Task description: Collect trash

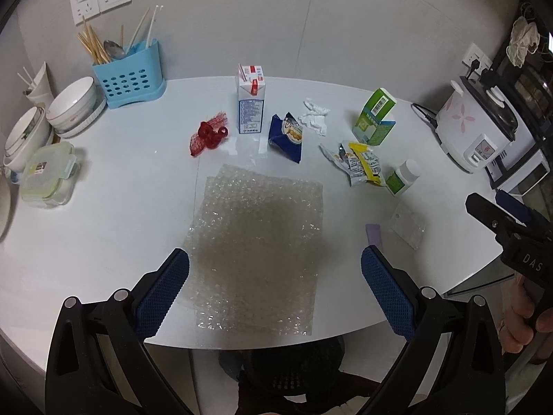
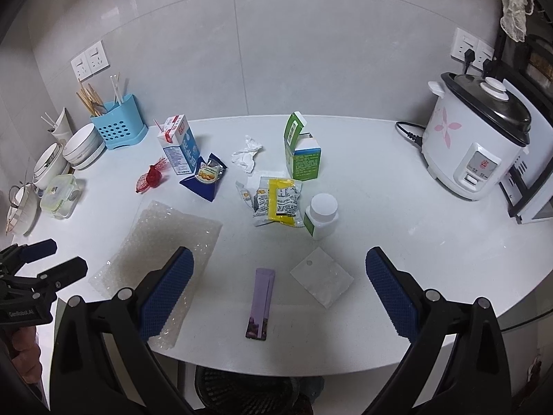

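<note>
Trash lies scattered on the white table. A sheet of bubble wrap lies directly under my open left gripper. Behind it stand a milk carton, a blue snack wrapper, red netting, a crumpled tissue, a green box, yellow wrappers and a white pill bottle. My open right gripper hovers over a purple sachet and a small clear bag. Neither gripper holds anything.
A blue cutlery holder, stacked bowls and a lidded food box stand at the left. A rice cooker sits at the right with its cord. A dark mesh bin shows below the table's front edge.
</note>
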`<state>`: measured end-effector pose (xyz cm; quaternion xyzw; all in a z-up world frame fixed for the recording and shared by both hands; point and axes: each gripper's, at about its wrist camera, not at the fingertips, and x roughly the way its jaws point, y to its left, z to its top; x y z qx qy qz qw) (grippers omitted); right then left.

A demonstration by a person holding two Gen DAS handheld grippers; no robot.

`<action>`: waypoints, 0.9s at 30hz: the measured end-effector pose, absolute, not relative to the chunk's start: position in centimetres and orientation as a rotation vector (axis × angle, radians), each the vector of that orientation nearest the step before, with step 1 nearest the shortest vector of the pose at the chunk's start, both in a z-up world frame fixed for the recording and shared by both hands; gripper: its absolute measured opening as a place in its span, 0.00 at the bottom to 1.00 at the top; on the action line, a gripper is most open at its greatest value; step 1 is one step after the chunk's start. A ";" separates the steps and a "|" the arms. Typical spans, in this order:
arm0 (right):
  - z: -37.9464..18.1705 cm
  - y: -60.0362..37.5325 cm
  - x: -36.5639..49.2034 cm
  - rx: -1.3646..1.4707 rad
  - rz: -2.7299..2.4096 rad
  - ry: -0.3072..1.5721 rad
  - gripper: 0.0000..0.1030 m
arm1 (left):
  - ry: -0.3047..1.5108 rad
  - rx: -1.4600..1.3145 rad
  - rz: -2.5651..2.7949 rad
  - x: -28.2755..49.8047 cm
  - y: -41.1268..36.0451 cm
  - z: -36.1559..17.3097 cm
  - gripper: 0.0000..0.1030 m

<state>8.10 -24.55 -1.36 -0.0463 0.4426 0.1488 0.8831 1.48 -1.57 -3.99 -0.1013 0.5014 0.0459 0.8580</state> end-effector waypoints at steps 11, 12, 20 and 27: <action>-7.9 -24.3 15.5 -0.118 0.301 0.961 0.93 | 1.165 -0.194 0.125 6.6 -0.1 -11.9 0.94; -8.6 -24.3 16.1 -0.114 0.298 0.970 0.93 | 1.176 -0.198 0.124 7.1 0.1 -12.7 0.94; -11.9 -23.3 19.1 -0.138 0.263 0.978 0.93 | 1.279 -0.206 0.141 9.2 1.1 -17.3 0.94; -13.8 -23.7 20.3 -0.138 0.219 0.992 0.92 | 1.319 -0.205 0.179 9.4 2.1 -19.4 0.94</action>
